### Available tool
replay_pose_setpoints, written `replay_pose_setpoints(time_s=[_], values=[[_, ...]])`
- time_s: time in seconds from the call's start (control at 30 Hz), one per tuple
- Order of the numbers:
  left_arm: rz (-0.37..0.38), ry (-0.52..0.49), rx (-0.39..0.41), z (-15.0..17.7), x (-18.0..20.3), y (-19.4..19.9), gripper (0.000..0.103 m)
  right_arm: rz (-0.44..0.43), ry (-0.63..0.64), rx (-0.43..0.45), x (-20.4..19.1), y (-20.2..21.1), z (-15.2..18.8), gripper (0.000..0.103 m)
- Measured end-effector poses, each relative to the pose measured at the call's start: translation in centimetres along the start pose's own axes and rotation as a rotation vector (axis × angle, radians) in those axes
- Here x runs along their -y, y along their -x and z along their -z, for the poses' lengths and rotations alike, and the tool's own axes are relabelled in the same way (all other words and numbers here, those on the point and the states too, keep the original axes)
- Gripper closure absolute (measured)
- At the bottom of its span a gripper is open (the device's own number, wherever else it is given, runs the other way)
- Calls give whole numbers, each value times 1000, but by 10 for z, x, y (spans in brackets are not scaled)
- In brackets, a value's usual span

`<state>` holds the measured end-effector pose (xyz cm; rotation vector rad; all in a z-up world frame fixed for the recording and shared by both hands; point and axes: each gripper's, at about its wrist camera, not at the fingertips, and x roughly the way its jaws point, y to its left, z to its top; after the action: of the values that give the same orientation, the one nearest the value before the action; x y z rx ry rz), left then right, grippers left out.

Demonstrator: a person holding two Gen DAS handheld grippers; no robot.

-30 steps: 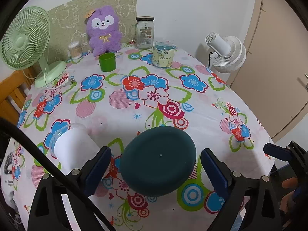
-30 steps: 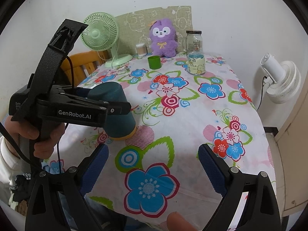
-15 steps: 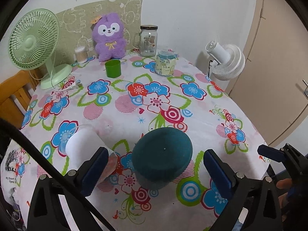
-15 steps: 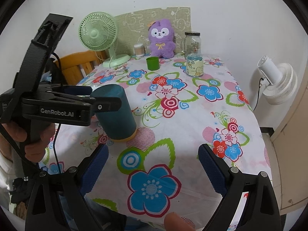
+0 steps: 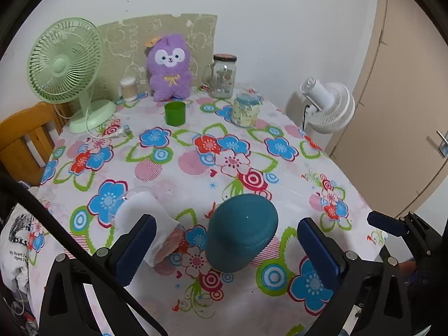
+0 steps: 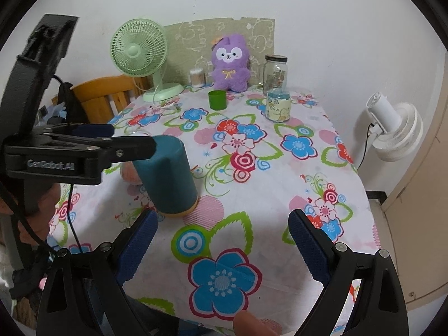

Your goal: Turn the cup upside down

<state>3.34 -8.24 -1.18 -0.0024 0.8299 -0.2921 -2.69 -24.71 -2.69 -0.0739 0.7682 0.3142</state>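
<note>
The dark teal cylindrical cup [image 6: 168,176] stood upside down on the counter [image 6: 280,196], which was covered by a white cloth printed with blue, red and pink flowers. Its closed base faced up and its yellowish rim rested on the cloth near the counter's front left part. In the left wrist view the same cup [image 5: 242,238] appeared from above, lying between the two blue-padded fingers of the left gripper [image 5: 224,247] but touching neither pad. The jaws of that gripper were spread wide and held nothing. In the right wrist view the left gripper [image 6: 126,140] showed from the side, its black frame reaching to the cup's upper left edge, with a hand [image 6: 30,210] below on the handle.

The right gripper [image 6: 222,245] hovered over the front edge of the counter, its jaws also wide apart and empty, with only flowered cloth between the pads. A fingertip showed at the bottom edge of that view.

Just left of the teal cup lay a clear plastic cup with a white lining [image 5: 145,224], tipped on its side, partly hidden behind the left pad.

At the far end of the counter stood a small green plastic cup [image 5: 175,113], a purple plush toy [image 5: 169,68], a glass jar with a dark lid [image 5: 224,75], a patterned jar with a blue lid [image 5: 246,109] and a pale green desk fan [image 5: 64,67]. A white fan [image 5: 327,106] stood beyond the counter's right edge.
</note>
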Motion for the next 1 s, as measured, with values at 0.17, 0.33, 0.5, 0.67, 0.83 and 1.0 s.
replay_pose_setpoints(time_s=[0.17,0.33,0.5,0.67,0.83,1.0], values=[[-25,22,50,1,-8,14,0,20,1,16,-5,5,-9,7],[-39,46,87,2,-14,27,0,21,14,44,-13,13,-18,7],[-43,76,131,3,-18,43,0,45,43,83,-24,24,-30,7],[-63,91,178,4,-21,60,0,37,52,114,-32,33,-40,7],[-91,108,226,3,-25,74,0,67,71,149,-40,40,-47,7],[-118,119,265,3,-27,84,0,66,71,191,-45,52,-55,7]])
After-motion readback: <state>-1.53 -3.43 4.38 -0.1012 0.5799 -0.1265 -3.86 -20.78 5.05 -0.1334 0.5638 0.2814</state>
